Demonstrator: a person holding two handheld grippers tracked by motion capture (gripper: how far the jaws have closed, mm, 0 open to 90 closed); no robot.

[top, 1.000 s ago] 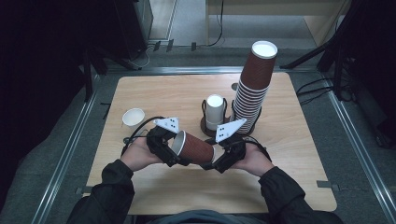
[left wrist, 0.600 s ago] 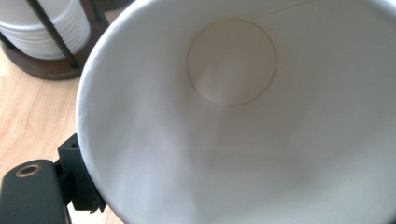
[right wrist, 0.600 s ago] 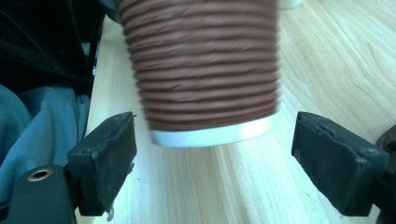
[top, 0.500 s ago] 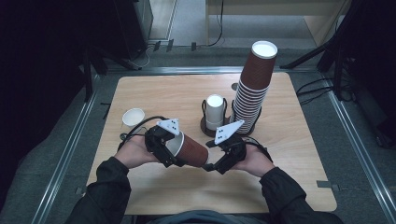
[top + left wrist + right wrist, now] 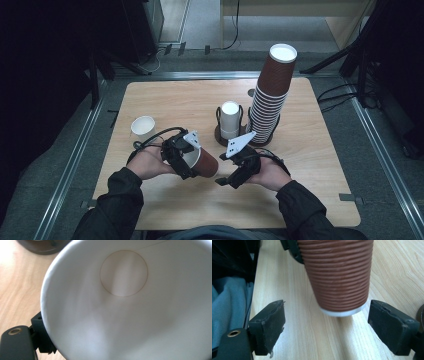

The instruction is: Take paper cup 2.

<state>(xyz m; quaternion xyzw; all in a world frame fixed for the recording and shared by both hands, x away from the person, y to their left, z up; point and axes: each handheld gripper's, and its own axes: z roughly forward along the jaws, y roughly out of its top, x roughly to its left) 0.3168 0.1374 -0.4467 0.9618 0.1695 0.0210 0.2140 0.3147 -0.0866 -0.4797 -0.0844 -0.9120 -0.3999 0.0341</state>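
Note:
A brown ribbed paper cup [image 5: 208, 163] lies on its side just above the table, base pointing right. My left gripper [image 5: 189, 159] is shut on its rim wall. In the left gripper view the cup's white inside [image 5: 117, 315] is close up, with one black finger [image 5: 41, 336] outside the wall at lower left. My right gripper [image 5: 226, 178] is open right of the cup's base. In the right gripper view the cup [image 5: 337, 272] hangs with its base between the two wide-apart fingertips of that gripper [image 5: 328, 315], touching neither.
A tall stack of brown cups [image 5: 270, 95] stands in a black holder behind the right hand. Beside it a white cup [image 5: 230, 119] sits upside down in another black holder. A small white cup [image 5: 143, 128] stands upright at the left. The wooden table [image 5: 310, 165] ends near the person's sleeves.

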